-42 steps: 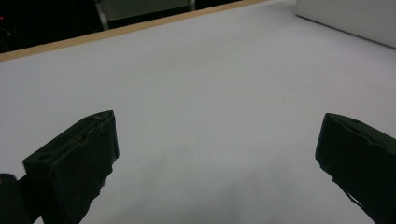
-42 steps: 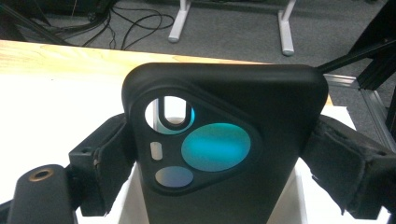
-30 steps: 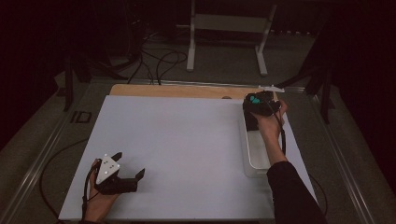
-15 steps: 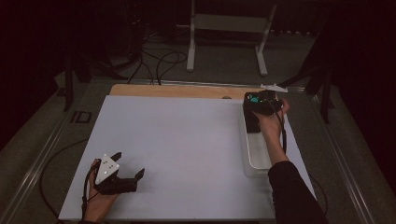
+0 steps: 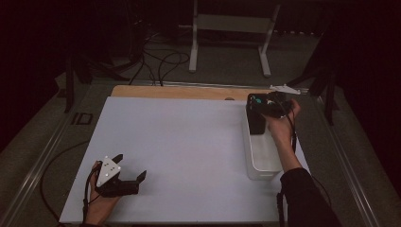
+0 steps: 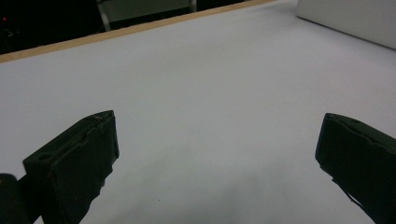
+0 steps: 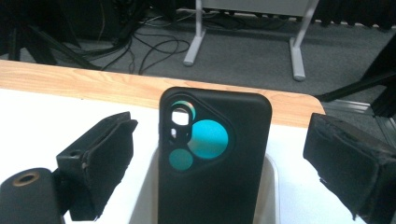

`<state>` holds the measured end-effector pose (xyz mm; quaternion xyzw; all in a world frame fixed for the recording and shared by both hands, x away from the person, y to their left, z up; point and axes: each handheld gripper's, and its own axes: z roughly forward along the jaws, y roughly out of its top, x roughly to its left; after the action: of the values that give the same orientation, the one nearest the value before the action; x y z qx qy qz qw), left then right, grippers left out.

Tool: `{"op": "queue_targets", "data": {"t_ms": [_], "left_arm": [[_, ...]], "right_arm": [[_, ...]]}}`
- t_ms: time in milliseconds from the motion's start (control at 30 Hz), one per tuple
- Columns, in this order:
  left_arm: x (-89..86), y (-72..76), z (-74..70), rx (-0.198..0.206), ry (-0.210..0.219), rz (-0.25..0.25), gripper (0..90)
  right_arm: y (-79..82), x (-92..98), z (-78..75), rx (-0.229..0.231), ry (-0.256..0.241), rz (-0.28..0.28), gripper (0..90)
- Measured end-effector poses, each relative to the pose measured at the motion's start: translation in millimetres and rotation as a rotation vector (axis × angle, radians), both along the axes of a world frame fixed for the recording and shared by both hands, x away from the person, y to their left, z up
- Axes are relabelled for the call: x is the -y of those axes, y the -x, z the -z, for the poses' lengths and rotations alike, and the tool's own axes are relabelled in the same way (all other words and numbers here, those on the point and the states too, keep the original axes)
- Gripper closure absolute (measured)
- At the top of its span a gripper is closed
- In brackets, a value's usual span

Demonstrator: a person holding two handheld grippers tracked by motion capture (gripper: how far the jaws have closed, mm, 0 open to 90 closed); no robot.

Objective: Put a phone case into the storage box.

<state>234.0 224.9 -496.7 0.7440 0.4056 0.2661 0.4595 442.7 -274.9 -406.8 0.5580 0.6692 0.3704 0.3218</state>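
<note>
Over the clear bin (image 5: 263,163), right gripper (image 5: 265,105) gaping around an upright phone case (image 7: 212,163); left gripper (image 5: 126,171) wide, low.

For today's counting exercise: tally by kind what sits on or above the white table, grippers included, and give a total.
Grippers: 2, left and right
Phone cases: 1, black, standing in the bin
Bins: 1, clear
Total: 4
</note>
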Motion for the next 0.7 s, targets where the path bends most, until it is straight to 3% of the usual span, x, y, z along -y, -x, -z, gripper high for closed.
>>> {"op": "queue_targets", "data": {"t_ms": [300, 367, 667, 700], "left_arm": [[-1.5, 1.2, -2.8, 0.009, 0.006, -0.006, 0.0], [-2.2, 1.7, -4.0, 0.012, 0.009, -0.005, 0.0], [-5.2, 5.1, -14.8, 0.048, 0.036, -0.007, 0.0], [-5.2, 5.1, -14.8, 0.048, 0.036, -0.007, 0.0]], "right_arm": [[30.1, -3.2, -8.6, 0.019, -0.037, -0.111, 8.7], [48.3, -7.3, -7.2, 0.03, -0.035, -0.168, 8.8], [118.2, -15.4, 3.3, 0.095, -0.09, -0.328, 8.8], [118.2, -15.4, 3.3, 0.095, -0.09, -0.328, 8.8]]}}
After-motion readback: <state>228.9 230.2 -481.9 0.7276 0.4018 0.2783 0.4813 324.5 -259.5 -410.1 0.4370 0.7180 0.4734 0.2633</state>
